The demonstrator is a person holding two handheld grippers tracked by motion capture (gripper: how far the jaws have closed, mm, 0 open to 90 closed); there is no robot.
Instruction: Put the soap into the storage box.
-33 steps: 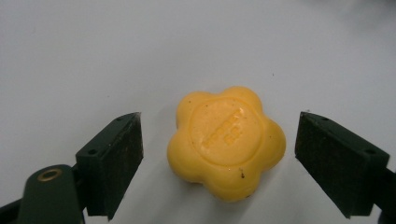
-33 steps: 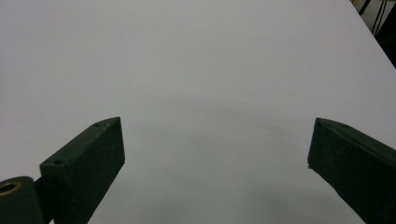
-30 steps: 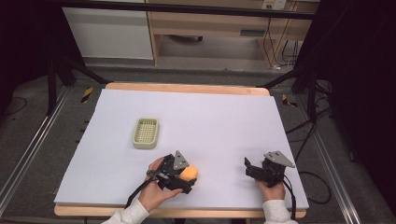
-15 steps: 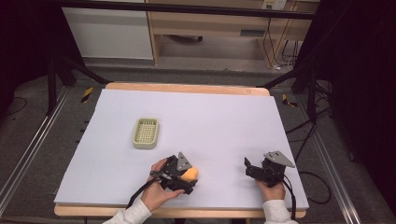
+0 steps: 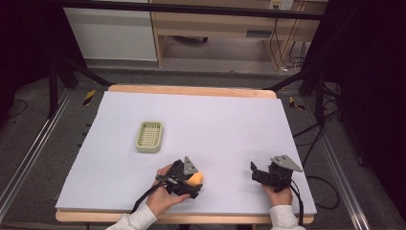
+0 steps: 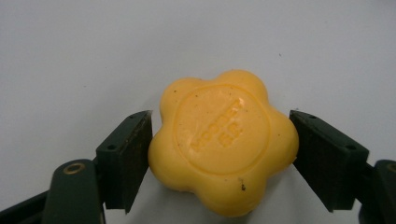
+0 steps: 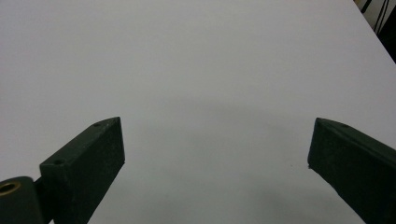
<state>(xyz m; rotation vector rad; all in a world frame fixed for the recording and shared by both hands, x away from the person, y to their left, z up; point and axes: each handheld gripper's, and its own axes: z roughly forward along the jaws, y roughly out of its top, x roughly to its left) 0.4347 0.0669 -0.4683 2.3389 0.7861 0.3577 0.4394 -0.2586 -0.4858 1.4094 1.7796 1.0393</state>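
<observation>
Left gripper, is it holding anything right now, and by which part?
The left gripper has just been closing on the yellow flower-shaped soap; its pads meet the soap's two opposite side lobes. The right gripper holds nothing.

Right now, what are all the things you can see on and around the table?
soap: one, orange-yellow, flower-shaped, on the sheet near the front edge, between the left gripper's jaws
soap dish: one, pale green, slotted, empty, on the sheet left of the middle
sheet: one, white, covers the tabletop
table: one, light wood, its edge shows at the back
cabinet: one, white, on the floor behind the table
left gripper: one, black; its jaws have just been closing and press both sides of the soap
right gripper: one, black, jaws wide apart over bare sheet at the front right
hands: two, each holding a gripper, white sleeves
</observation>
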